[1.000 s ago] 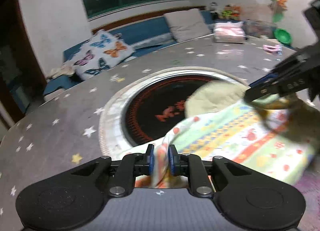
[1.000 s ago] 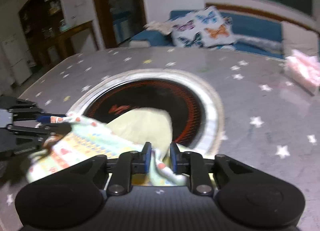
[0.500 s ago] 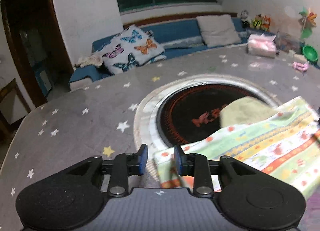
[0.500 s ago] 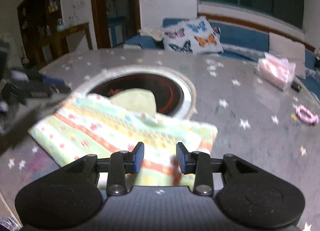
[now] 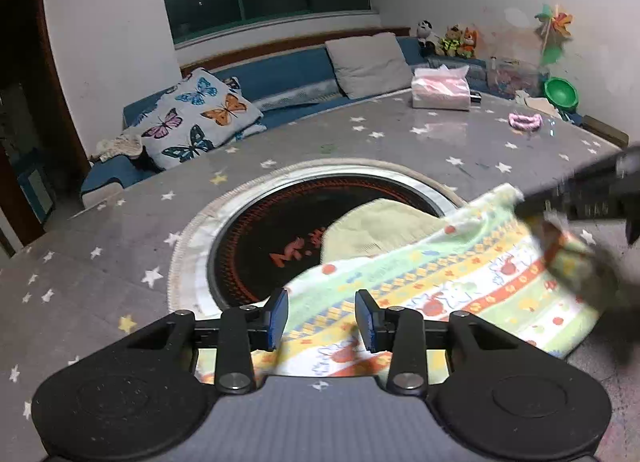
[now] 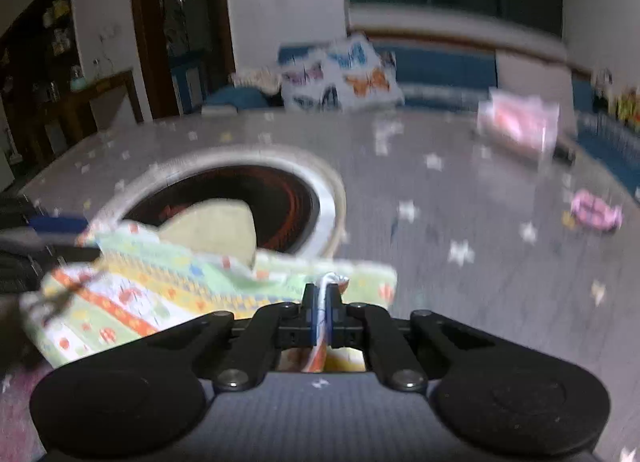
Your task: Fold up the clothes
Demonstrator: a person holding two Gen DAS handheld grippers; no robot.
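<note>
Two tongs [image 5: 321, 313] [image 6: 320, 306]: left agape, right pinching cloth [image 6: 160, 294]

Big grey tabletop with little white and yellow stars [image 5: 120, 246], and a round black-and-red cooktop with a pale rim [image 5: 256, 238] set in the middle. A striped, colourful patterned cloth [image 5: 460, 286] lies near-right, partly over the cooktop. Far right there's a pink tissue pack [image 5: 440, 88] and a pink scrunchie [image 5: 525, 121].

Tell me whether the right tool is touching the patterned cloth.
Touching. The right wrist view shows the right tool with its jaws closed on a bunched edge of the patterned cloth, fabric pinched between the blue pads.
</note>
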